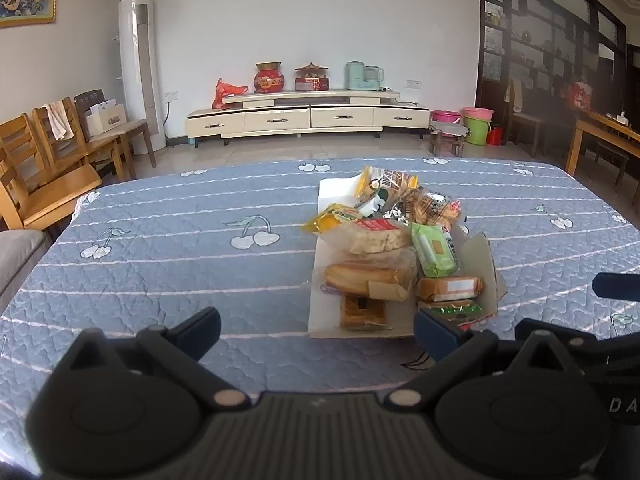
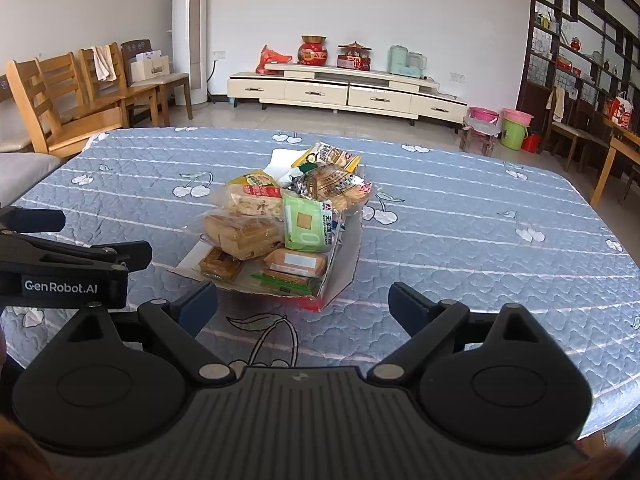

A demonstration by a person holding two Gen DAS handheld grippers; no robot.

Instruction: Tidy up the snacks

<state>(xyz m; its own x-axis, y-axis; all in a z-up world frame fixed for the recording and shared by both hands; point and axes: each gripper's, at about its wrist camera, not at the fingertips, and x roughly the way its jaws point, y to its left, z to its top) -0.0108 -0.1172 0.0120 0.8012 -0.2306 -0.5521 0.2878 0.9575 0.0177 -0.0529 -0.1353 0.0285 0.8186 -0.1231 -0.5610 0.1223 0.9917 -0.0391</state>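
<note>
A heap of wrapped snacks sits in a torn-open cardboard box (image 1: 486,264) (image 2: 344,264) on the blue quilted table. In it I see a green packet (image 1: 434,250) (image 2: 306,226), a clear bag of bread (image 1: 368,274) (image 2: 240,234), a red-labelled pack (image 1: 376,236) (image 2: 256,200) and a brown packet (image 1: 450,288) (image 2: 296,262). My left gripper (image 1: 318,330) stands open just short of the box's near edge, nothing between its fingers. My right gripper (image 2: 304,304) is open too, close to the box's near corner and empty.
The blue cloth with cherry prints (image 1: 160,264) (image 2: 480,248) covers the whole table. Wooden chairs (image 1: 52,184) (image 2: 64,96) stand past its left edge. A cream cabinet (image 1: 308,114), coloured buckets (image 2: 514,128) and dark shelving (image 2: 580,52) lie beyond the far edge.
</note>
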